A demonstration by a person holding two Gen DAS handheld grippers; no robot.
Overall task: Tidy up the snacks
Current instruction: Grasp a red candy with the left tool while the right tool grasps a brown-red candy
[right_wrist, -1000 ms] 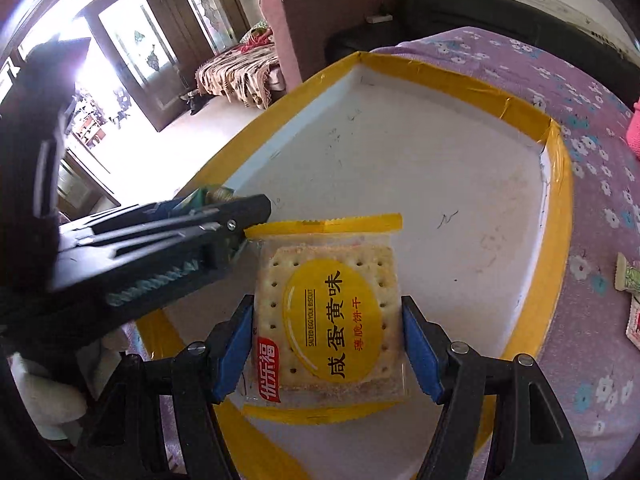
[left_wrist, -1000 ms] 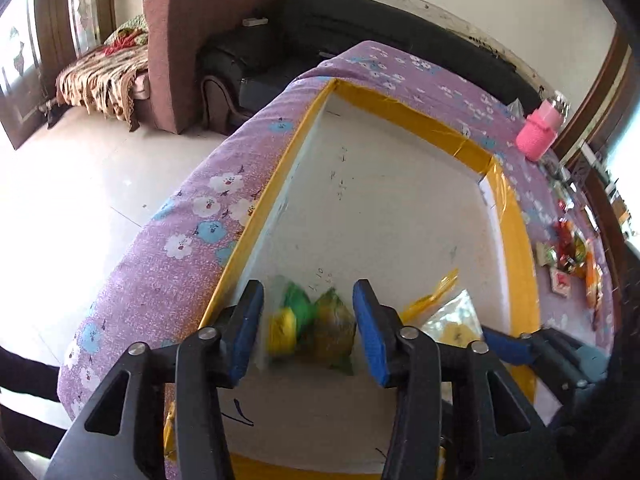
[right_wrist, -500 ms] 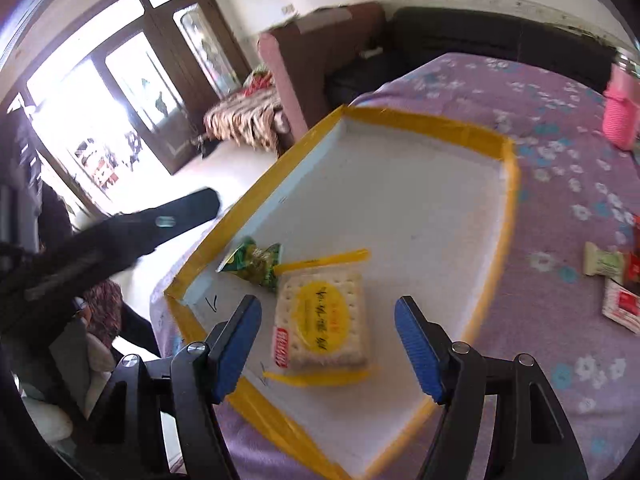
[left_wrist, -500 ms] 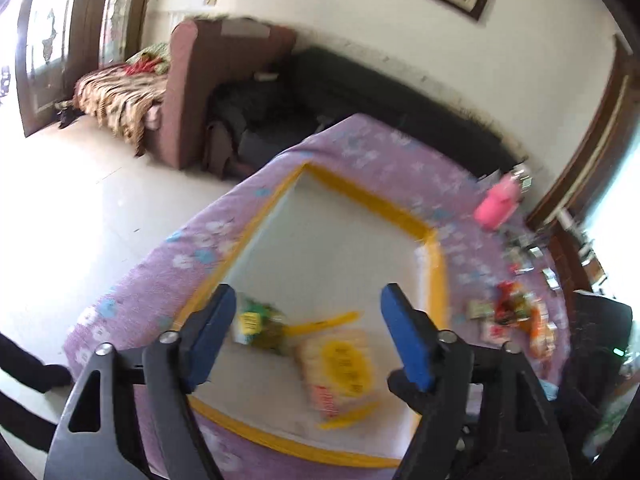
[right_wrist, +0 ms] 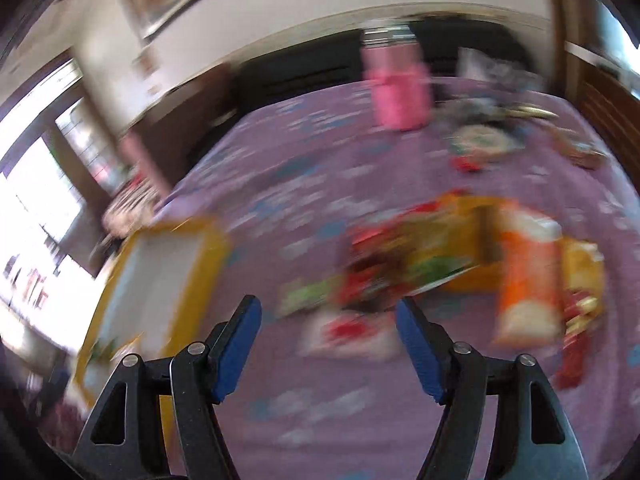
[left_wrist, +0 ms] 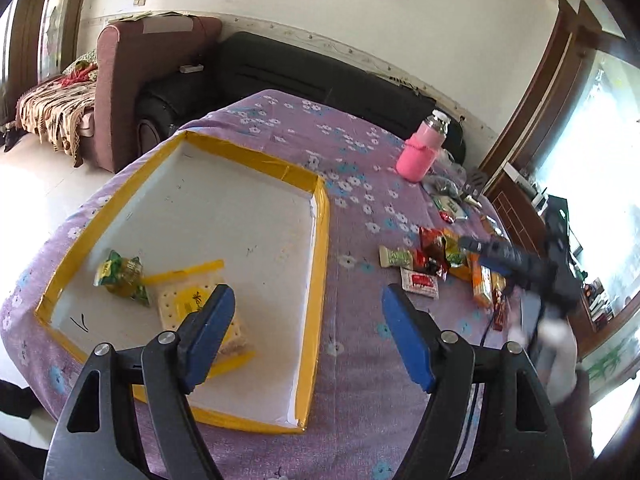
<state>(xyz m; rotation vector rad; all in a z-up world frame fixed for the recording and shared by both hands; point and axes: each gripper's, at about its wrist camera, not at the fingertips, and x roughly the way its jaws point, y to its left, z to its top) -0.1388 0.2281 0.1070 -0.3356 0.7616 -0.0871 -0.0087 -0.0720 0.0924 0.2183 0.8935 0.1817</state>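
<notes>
A white tray with a yellow taped rim point(left_wrist: 320, 240) lies on the purple flowered cloth. In it rest a green snack packet point(left_wrist: 122, 276) and a yellow cracker packet point(left_wrist: 188, 304). My left gripper point(left_wrist: 306, 308) hangs open above the tray's right rim, holding nothing. Loose snacks point(left_wrist: 440, 256) are piled on the cloth to the right. My right gripper point(right_wrist: 328, 312) is above that pile point(right_wrist: 420, 268), its jaws opening with nothing between them; this view is badly blurred. A white and red packet point(right_wrist: 348, 332) lies just beyond its tips.
A pink bottle point(left_wrist: 420, 156) stands at the back of the table, with small items beside it. A black sofa point(left_wrist: 300, 76) and a brown armchair point(left_wrist: 132, 72) lie beyond the table. A wooden cabinet point(left_wrist: 516, 216) borders the right side.
My left gripper let go of the green packet, opened wide and drew back upward. My right gripper released the cracker packet in the tray and swung right, over the snack pile.
</notes>
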